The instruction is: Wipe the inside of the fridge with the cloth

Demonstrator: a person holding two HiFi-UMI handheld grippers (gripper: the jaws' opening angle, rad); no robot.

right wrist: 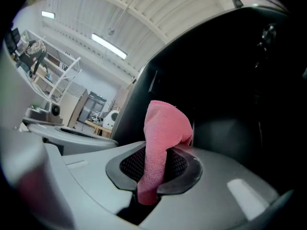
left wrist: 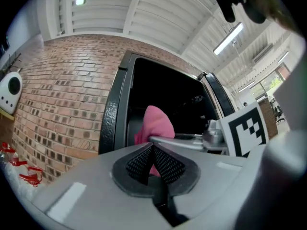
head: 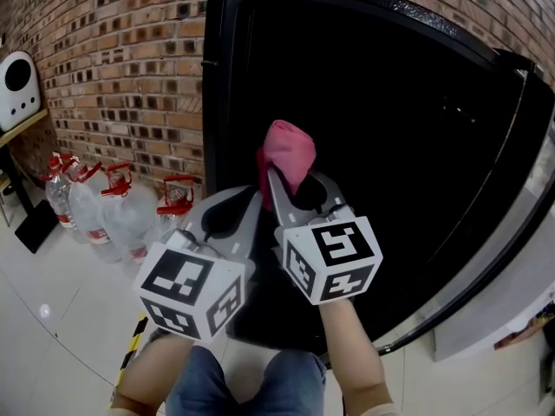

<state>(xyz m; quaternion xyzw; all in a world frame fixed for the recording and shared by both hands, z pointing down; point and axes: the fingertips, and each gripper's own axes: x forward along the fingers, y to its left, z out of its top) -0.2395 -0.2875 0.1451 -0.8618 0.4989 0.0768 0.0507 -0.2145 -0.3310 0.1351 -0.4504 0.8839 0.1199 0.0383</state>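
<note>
I stand in front of the fridge (head: 416,146), which fills most of the head view. It is black, and its inside is so dark that I cannot see any shelf or wall in it, and no wiped area either. To the left of the fridge runs the brick wall (head: 121,76), and on the floor at the foot of that wall, left of the fridge, stand several water bottles (head: 104,215).

The left gripper (left wrist: 153,153) is held just in front of the fridge with its two jaws pressed together and nothing between them. Beside it, the right gripper (right wrist: 154,169) has its jaws clamped on the pink cloth (head: 289,150), which stands up from them toward the fridge's dark opening.

In my judgement the task is only prepared: the cloth is in hand and brought to the fridge, but it does not seem to touch any surface yet. All the wiping is left.
</note>
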